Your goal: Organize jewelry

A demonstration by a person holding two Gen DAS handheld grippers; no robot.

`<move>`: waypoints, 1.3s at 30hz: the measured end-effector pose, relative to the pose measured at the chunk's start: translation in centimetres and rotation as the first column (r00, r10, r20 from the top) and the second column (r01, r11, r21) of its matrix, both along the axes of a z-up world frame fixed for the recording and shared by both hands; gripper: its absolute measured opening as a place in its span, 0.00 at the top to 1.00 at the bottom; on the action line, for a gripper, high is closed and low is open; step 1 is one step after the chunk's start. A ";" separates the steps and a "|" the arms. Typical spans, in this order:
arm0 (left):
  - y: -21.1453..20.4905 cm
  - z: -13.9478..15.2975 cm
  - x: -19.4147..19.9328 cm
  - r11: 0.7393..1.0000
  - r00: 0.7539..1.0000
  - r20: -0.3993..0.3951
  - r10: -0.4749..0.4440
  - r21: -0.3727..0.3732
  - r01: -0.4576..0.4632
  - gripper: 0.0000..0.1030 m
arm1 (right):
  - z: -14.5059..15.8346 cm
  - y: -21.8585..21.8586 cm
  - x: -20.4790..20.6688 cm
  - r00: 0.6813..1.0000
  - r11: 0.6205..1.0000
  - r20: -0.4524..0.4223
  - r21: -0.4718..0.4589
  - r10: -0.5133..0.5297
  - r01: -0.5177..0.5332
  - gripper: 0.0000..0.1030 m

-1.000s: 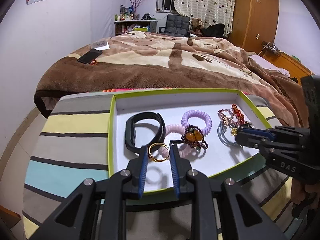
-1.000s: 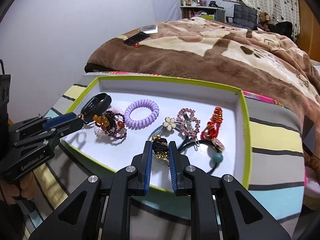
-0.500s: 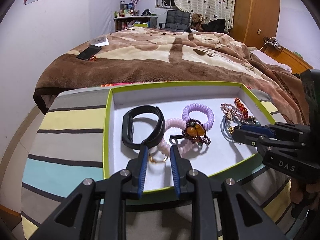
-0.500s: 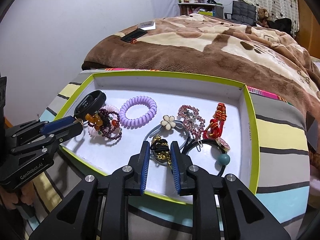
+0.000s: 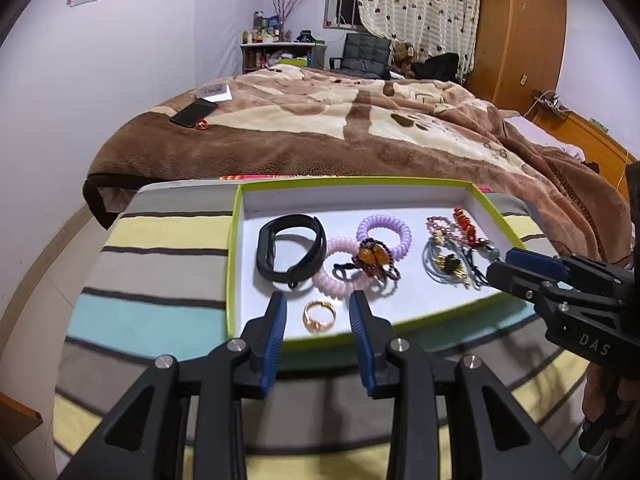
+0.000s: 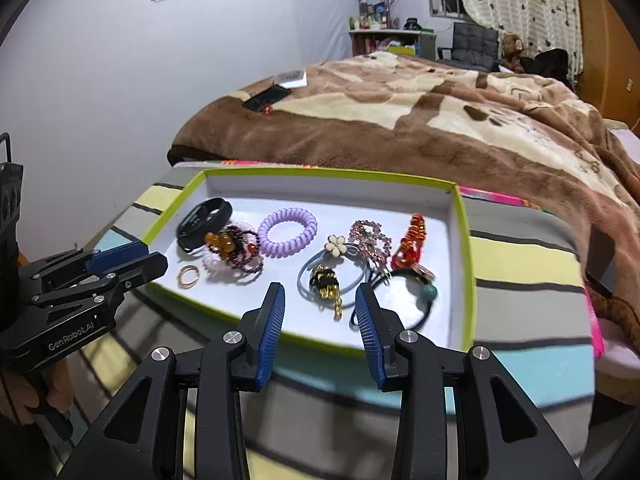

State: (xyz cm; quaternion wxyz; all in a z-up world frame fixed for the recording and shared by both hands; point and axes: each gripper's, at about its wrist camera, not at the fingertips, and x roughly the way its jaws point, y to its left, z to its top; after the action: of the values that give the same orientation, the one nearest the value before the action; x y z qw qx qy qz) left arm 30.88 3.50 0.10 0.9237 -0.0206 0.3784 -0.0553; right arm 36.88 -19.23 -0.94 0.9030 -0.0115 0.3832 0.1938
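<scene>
On my left, the striped worktop [image 5: 160, 240] carries a shallow tray [image 5: 234, 240] with a green rim and a white floor. My left gripper [image 5: 318, 312] hangs over the tray's near left corner, its fingers [image 5: 276, 320] released and spread, and the gold ring [image 5: 319, 315] lies flat on the tray floor in the gap between them, touched by neither. Just beyond it lies the black band [image 5: 288, 252], then a pale pink coil tie [image 5: 340, 276] overlapped by a beaded bracelet with amber stones [image 5: 372, 258], and a lilac coil tie [image 5: 386, 232] behind those.

Further right, seen from my right wrist, a white flower clip [image 6: 336, 245] sits on a grey-blue hair loop [image 6: 308, 280] with a black-and-gold charm [image 6: 326, 282] inside it. Next come a pink beaded piece [image 6: 368, 236], a red beaded piece [image 6: 410, 240], and a black hair elastic with a teal bead [image 6: 428, 291]. My right gripper [image 6: 320, 308] hangs above the tray's near edge, fingers [image 6: 366, 312] released and wide, holding nothing, with the charm just ahead of the gap.

Behind the tray, a brown blanket covers the bed [image 5: 360, 128], and a dark phone [image 5: 194, 112] lies on its left side.
</scene>
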 end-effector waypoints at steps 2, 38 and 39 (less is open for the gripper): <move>0.0 0.5 -1.2 1.000 1.000 0.008 0.012 -0.003 -0.012 0.66 | 0.6 -0.3 -1.2 1.000 1.000 0.015 0.007 -0.004 0.004 0.60; -3.4 2.8 -22.0 0.996 0.986 0.146 0.076 0.029 -0.081 0.60 | 3.3 -2.5 -23.2 0.972 0.996 0.218 0.008 -0.090 0.090 0.56; -3.4 2.8 -22.3 0.996 0.986 0.146 0.075 0.027 -0.079 0.60 | 3.3 -2.5 -23.4 0.971 0.996 0.222 0.005 -0.089 0.090 0.56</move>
State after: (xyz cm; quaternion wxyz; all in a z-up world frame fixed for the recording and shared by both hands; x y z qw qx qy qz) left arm 8.62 0.07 2.85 0.9505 -0.0161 0.3100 -0.0148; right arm 13.47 -21.69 2.36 0.9479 -0.0178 0.2806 0.1495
